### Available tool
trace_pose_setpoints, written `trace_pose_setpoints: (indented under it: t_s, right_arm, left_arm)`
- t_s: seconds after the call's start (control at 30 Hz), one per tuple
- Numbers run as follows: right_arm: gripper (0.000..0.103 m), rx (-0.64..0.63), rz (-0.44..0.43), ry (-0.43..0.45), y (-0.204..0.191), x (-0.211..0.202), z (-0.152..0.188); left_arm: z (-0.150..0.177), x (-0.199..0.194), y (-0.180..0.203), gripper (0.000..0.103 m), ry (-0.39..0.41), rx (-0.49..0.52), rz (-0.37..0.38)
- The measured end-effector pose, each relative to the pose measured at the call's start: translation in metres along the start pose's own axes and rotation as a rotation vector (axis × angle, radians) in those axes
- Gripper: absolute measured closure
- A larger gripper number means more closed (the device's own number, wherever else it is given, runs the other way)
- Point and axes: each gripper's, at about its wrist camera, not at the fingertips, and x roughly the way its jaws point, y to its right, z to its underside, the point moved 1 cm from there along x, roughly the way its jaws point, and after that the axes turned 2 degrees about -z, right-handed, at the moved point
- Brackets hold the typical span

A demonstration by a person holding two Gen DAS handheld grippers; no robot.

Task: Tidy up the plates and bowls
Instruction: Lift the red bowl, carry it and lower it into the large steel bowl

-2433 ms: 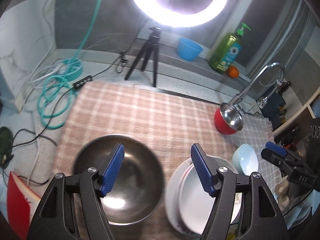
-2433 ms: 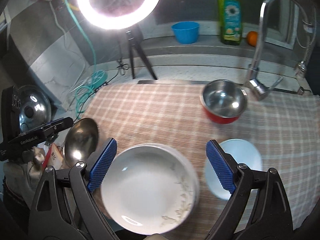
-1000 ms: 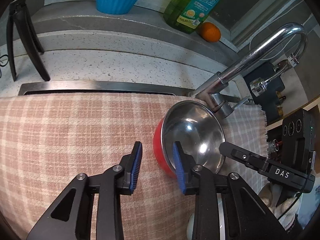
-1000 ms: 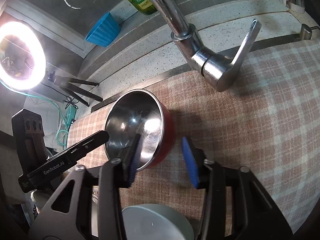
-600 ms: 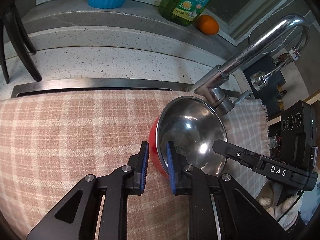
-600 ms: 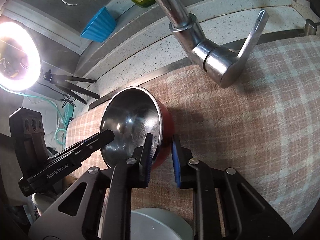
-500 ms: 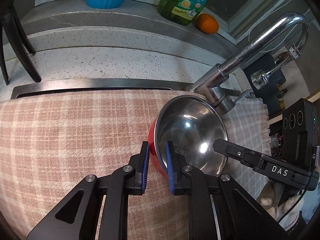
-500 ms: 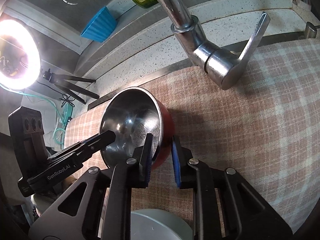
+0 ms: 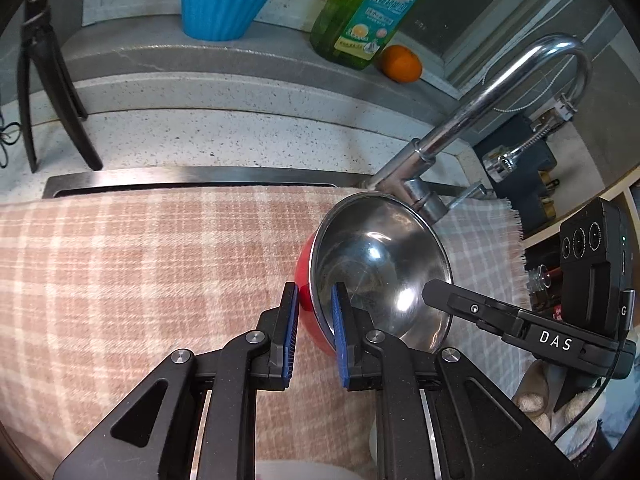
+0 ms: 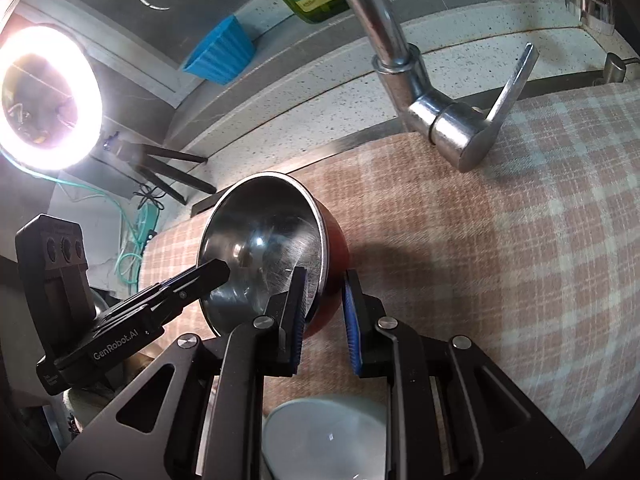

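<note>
- Having just closed from wide apart, both now pinching opposite sides of the rim of the red-walled, steel-lined round bowl (image 9: 372, 268): left gripper (image 9: 314, 334) clamping the near-left edge, right gripper (image 10: 325, 314) the near-right edge.
- Sitting tilted on the pink-and-white checked cloth (image 9: 140, 280), beside the chrome tap (image 9: 480, 104), bowl apparently lifting slightly.
- Likely handling as light, stiff and slick metal; gripping the thin rim from two sides seeming wise against slipping.
- Reading "DAS" on one gripper body, "GenRobot.AI" on the other; label text on the green dish-soap bottle (image 9: 368, 12) staying illegible.
</note>
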Motion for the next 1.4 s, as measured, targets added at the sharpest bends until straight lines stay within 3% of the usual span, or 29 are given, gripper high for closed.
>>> trace_pose_setpoints:
  t_s: [0.83, 1.4]
  right_arm:
    - [0.084, -0.14, -0.091, 0.009, -0.117, -0.034, 0.075]
    - [0.084, -0.282, -0.165, -0.103, -0.21, 0.011, 0.123]
  left_arm:
    - [0.071, -0.127, -0.047, 0.088, 0.161, -0.064, -0.004]
    - [0.123, -0.188, -0.125, 0.089, 0.2, -0.191, -0.083]
